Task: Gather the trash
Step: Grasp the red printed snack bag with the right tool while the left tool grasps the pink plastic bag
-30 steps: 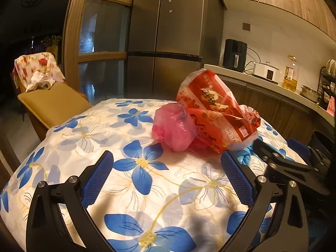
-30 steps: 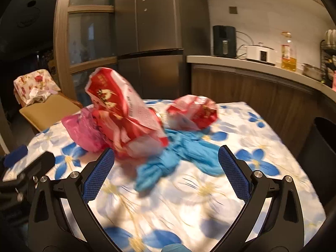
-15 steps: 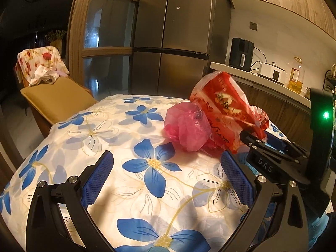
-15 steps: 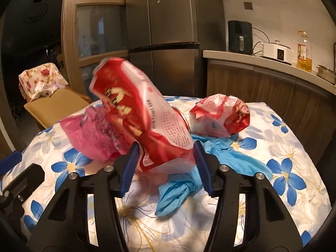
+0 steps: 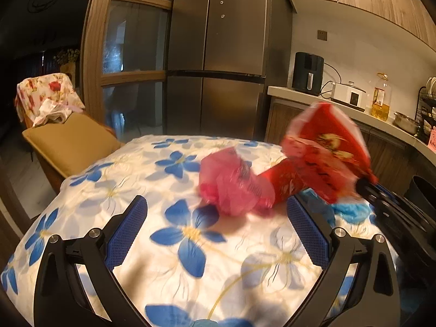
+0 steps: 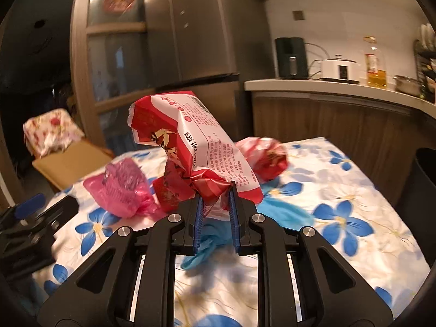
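My right gripper (image 6: pixel 215 201) is shut on the lower edge of a red and white snack bag (image 6: pixel 190 141) and holds it above the table. The same bag (image 5: pixel 327 147) shows blurred in the left wrist view, with the right gripper (image 5: pixel 370 190) at its right end. A crumpled pink plastic bag (image 5: pixel 231 182) (image 6: pixel 122 188) lies on the floral tablecloth (image 5: pixel 174 234). A blue glove (image 6: pixel 283 209) and a second crumpled red wrapper (image 6: pixel 267 158) lie behind. My left gripper (image 5: pixel 216 231) is open and empty, short of the pink bag.
A dark bin (image 6: pixel 419 190) stands right of the table. A chair with a tan cushion (image 5: pixel 65 141) is at the left. A fridge (image 5: pixel 218 54) and a counter with appliances (image 5: pixel 340 100) are behind.
My right gripper closed on the red and white bag and lifted it up off the table. The left gripper stayed open and shifted slightly.
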{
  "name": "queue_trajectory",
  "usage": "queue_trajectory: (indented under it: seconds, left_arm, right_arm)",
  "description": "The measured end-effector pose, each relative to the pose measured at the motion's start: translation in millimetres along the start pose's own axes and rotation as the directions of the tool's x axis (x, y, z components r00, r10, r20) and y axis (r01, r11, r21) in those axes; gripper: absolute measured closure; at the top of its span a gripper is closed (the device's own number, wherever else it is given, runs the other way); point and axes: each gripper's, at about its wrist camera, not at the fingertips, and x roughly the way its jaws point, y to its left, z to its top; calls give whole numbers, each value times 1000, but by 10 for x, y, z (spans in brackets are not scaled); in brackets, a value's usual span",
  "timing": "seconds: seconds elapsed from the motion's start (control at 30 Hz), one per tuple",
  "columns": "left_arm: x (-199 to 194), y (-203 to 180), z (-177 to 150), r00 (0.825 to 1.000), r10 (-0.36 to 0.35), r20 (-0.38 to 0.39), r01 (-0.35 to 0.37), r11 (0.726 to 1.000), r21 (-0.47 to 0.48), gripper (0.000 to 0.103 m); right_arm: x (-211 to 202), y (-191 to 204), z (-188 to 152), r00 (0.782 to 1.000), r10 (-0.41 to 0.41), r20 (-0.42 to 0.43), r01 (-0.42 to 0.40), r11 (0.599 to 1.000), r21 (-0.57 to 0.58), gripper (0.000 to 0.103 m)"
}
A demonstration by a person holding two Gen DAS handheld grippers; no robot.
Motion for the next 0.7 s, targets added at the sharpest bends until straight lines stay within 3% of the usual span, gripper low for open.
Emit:
queue_trajectory:
  seconds: [0.2,0.37,0.43,0.57,0.6,0.7]
  left_arm:
    - [336,-140,113,999,18,-31,-17,1000,17,6]
    - [577,-196,122,994,56,-91,-54,998,26,15]
    - [626,-190,121,992,64,-109,-62,998,22,34]
    - [721,-178,104,986,71,-152,-70,997,11,49]
    - [749,-177,86,984,66,-168,-65,998,11,63]
    - [761,-149,62,982,60,-181,-61,998,-2,82]
  right_arm:
    - [-211,-235,3,999,-38,19,37,998,45,86]
    - [-283,-324,-11,998,-55,21,54,997,56,86]
    - [-309,-358,-29,998,-60,22,59,997,58,86]
    - [-342,-417,-43,997,-72,21,70,995,72,86]
    - [-357,-441,-49,997,-78,21,76,994,77,86]
    - [-383,-490,-53,996,-87,17,85,992,93,86]
